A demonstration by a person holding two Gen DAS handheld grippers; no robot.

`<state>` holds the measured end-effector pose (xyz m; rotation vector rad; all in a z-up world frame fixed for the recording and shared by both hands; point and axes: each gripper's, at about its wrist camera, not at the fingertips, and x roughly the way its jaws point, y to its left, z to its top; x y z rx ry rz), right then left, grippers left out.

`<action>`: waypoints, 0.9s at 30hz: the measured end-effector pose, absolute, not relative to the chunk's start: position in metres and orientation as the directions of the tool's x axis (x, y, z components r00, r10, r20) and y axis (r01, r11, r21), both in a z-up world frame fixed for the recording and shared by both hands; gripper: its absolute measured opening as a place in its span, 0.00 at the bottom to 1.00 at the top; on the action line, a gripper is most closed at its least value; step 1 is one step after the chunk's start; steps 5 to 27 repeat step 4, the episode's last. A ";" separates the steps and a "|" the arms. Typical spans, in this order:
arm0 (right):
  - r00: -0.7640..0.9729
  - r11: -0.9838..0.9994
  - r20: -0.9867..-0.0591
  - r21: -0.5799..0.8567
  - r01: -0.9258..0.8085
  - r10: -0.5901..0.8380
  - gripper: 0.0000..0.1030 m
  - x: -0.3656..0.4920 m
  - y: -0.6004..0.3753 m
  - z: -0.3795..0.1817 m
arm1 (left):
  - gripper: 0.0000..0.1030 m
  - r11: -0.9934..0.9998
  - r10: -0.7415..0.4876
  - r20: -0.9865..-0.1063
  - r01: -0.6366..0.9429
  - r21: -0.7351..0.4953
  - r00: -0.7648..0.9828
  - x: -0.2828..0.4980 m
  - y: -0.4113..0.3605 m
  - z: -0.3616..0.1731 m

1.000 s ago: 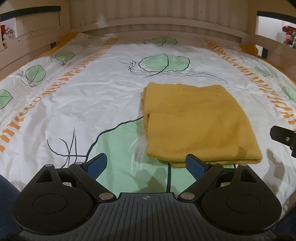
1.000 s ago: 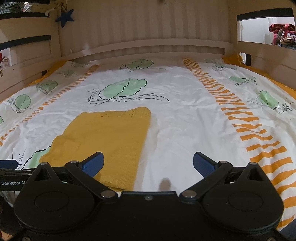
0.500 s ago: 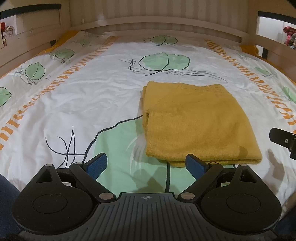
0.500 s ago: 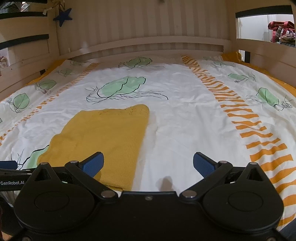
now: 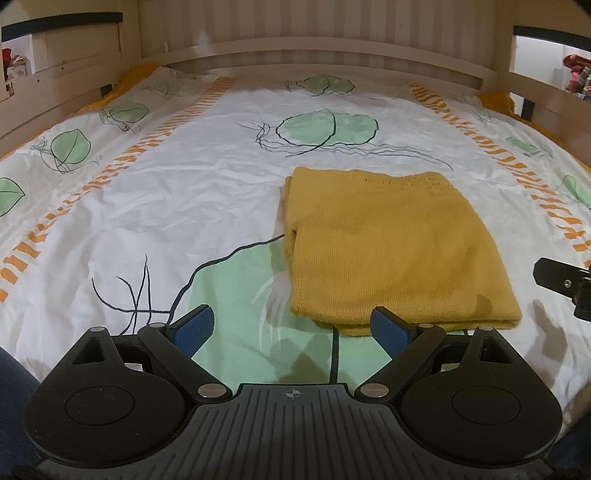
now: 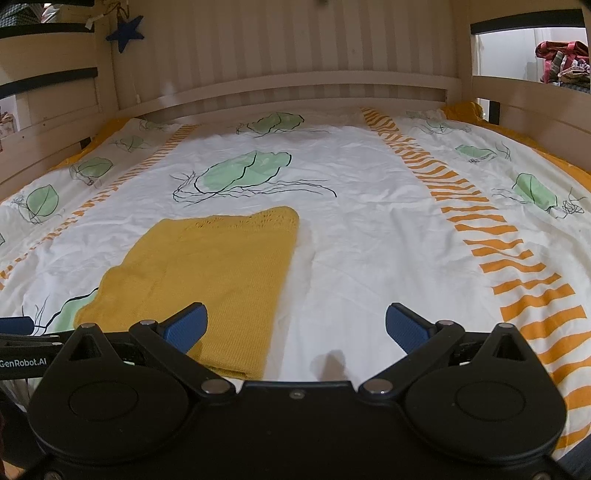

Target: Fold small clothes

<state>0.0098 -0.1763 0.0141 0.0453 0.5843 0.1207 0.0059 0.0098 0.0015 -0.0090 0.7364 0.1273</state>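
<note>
A mustard-yellow knitted garment (image 5: 391, 243) lies folded into a flat rectangle on the bed, its layered edges showing along its left and near sides. In the right wrist view the same garment (image 6: 207, 273) sits at the lower left. My left gripper (image 5: 291, 326) is open and empty, hovering just short of the garment's near-left corner. My right gripper (image 6: 295, 326) is open too, holding nothing, over the bare sheet beside the garment's right edge. A black part of the right gripper (image 5: 561, 282) shows at the right edge of the left wrist view.
The bed has a white sheet (image 5: 177, 192) printed with green leaves and orange stripes. Wooden rails (image 6: 280, 88) enclose it at the back and both sides. A blue star (image 6: 125, 31) hangs at the back left. Wide sheet lies around the garment.
Both cameras have pitched up and drawn back slightly, so the headboard shows more. The garment has not moved and both grippers stay open.
</note>
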 end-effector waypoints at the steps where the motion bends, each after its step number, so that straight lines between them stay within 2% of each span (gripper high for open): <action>1: 0.827 0.992 -0.547 0.077 -0.100 0.126 0.99 0.010 -0.176 0.014 | 0.90 0.992 0.113 -0.670 -0.119 0.037 0.734 0.006 0.010 0.002; 27: 0.827 0.992 -0.547 0.077 -0.100 0.126 0.99 0.010 -0.176 0.014 | 0.90 0.993 0.107 -0.672 -0.114 0.035 0.733 0.006 0.010 0.002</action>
